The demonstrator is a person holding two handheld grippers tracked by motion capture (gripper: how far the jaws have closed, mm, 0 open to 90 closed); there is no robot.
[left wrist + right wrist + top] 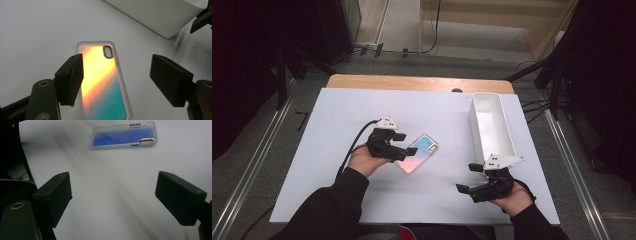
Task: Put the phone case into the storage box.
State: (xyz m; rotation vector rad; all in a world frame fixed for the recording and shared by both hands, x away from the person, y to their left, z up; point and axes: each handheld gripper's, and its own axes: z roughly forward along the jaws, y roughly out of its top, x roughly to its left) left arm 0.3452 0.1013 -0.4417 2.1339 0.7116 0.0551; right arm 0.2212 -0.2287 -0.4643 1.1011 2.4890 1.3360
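Left gripper [404,145] jaws spread wide, straddling the near end of the case [105,82] lying flat mid-worktop [337,150], nothing gripped yet; right gripper [469,176] jaws open, idle beside the bin [492,125]; we're at approach, next we likely close across the case's edges.

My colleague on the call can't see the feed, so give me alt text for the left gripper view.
The left gripper has its two black jaws open above an iridescent phone case, which lies flat on the white table and is not gripped. The case shades from orange to teal, camera cutout at its far end, and a white bin stands beyond it.
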